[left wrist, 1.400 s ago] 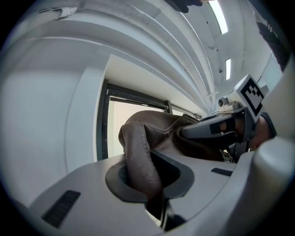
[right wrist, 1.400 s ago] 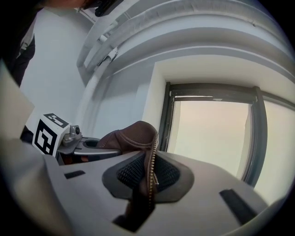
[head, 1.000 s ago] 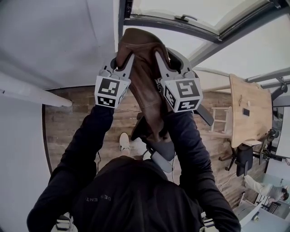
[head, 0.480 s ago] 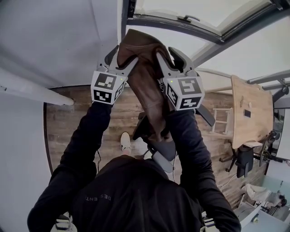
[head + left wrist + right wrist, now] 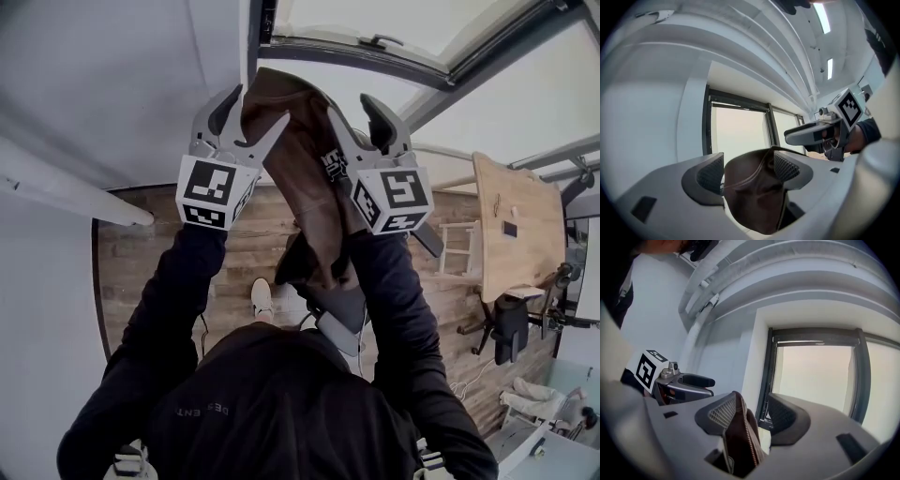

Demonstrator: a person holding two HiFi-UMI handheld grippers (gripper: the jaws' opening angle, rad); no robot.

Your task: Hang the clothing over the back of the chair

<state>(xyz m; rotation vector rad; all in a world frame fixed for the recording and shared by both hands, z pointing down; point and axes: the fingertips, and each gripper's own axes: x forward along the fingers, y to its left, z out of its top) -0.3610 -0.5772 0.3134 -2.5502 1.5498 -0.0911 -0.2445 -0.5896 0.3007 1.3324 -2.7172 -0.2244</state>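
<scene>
Left gripper jaws opening: pinched on brown jacket a second ago, now spread, fabric loose between them. Right gripper jaws opening likewise, jacket edge lying against one pad only. Both grippers higher than before.

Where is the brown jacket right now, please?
In the head view the brown jacket hangs upper centre before the window, between the left gripper and right gripper, lying between the opening jaws of both.
</scene>
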